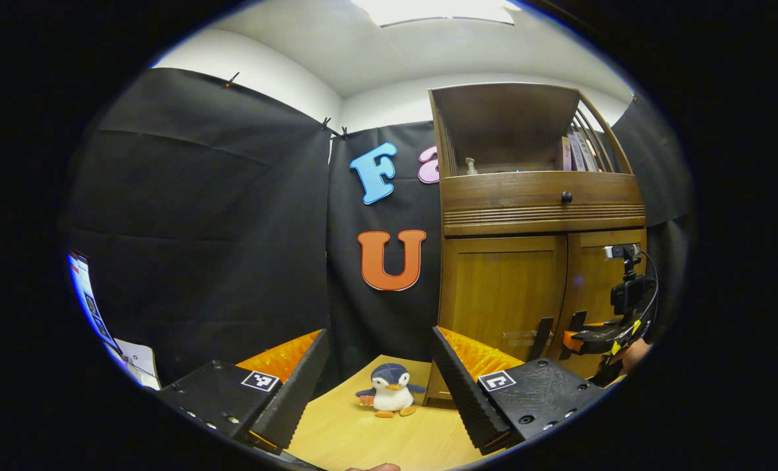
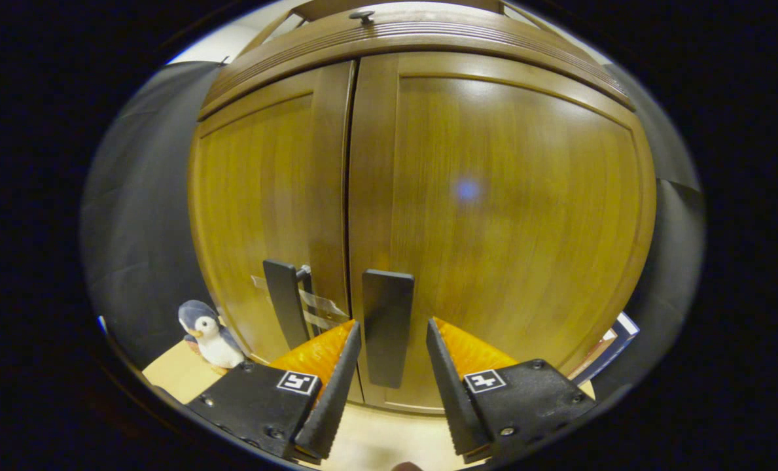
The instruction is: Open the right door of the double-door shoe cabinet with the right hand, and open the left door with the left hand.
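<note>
The wooden shoe cabinet stands with both doors closed. In the right gripper view, the right door (image 2: 506, 216) is close ahead and its dark vertical handle (image 2: 387, 353) sits between the fingers of my right gripper (image 2: 393, 324), which is open around it without pressing. The left door (image 2: 264, 209) has its own dark handle (image 2: 284, 311). In the left gripper view, my left gripper (image 1: 380, 337) is open and empty, well back from the left door (image 1: 500, 294) and its handle (image 1: 544, 337). The right gripper (image 1: 595, 338) is at the right door (image 1: 601, 288).
A small penguin plush (image 1: 389, 390) stands on the light wooden surface (image 1: 362, 438) by the cabinet's left corner. Above the doors are a drawer with a dark knob (image 1: 566, 196) and an open shelf with books (image 1: 578, 154). Papers (image 1: 88, 294) hang at far left.
</note>
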Motion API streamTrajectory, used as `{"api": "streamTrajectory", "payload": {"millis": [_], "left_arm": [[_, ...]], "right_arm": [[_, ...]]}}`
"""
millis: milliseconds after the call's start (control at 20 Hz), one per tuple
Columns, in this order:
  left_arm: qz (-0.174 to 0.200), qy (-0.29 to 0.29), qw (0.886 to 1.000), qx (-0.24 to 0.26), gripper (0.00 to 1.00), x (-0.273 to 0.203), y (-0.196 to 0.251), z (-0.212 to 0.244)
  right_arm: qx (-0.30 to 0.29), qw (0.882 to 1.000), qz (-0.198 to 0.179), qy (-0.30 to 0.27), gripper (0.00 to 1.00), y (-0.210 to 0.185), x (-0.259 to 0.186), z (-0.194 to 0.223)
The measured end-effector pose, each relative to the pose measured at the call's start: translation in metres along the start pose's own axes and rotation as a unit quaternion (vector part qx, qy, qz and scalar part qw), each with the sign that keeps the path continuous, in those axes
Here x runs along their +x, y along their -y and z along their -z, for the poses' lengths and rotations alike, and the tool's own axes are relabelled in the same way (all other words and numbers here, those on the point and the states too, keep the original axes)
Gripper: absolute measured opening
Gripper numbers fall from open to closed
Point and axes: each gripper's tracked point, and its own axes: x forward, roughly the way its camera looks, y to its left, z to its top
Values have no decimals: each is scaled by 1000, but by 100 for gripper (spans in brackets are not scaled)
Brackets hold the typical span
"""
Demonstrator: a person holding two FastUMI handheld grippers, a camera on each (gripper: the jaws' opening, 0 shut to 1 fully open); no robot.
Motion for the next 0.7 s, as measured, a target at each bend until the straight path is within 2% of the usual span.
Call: {"api": "streamTrajectory", "payload": {"millis": [300,700], "left_arm": [[2,-7,1000,-3,95,3,-2,5],[30,-11,999,-6,95,9,6,10]], "right_arm": [[0,1000,21,6,40,-2,9,1],[33,999,19,-6,33,-6,4,4]]}}
